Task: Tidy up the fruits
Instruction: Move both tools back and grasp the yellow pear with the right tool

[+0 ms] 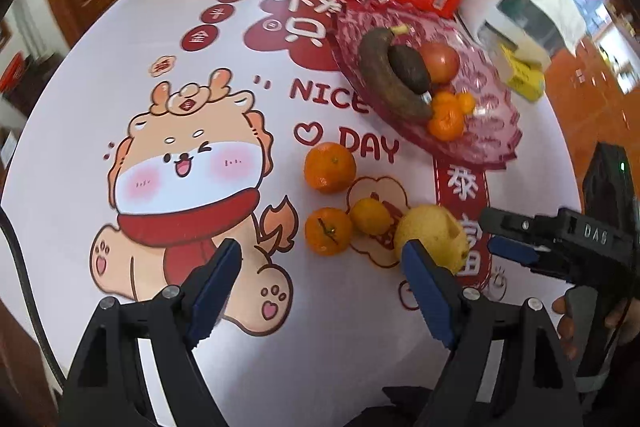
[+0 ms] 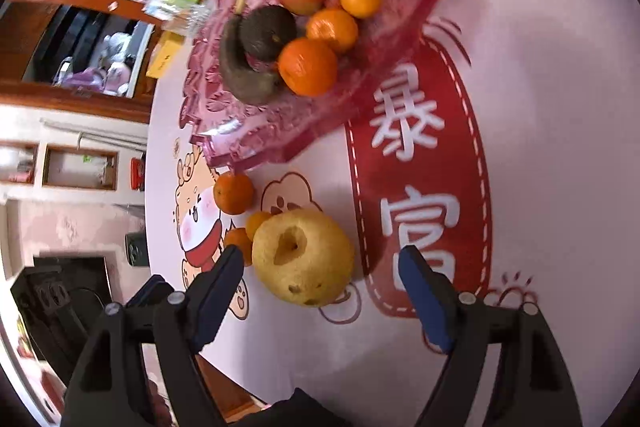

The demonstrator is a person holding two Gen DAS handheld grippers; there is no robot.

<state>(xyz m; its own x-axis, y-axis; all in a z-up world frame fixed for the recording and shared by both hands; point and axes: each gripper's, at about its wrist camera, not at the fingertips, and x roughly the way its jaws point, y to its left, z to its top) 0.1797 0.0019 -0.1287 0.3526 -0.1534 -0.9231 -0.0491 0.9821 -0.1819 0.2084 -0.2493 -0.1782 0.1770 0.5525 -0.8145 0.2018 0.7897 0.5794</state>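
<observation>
- Yellow pear (image 2: 304, 259) — on the counter (image 2: 540, 147), just below the pink dish (image 2: 260, 131), unloaded.
- Right hand-held gripper (image 2: 320, 259) — spread wide, lined up on the pear; next, close and lift.
- Left hand-held gripper (image 1: 320, 259) — also spread, empty.

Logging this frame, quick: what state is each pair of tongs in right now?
Left tongs: open, holding nothing.
Right tongs: open, holding nothing, with the round yellow pear lying on the table ahead of the gap.
</observation>
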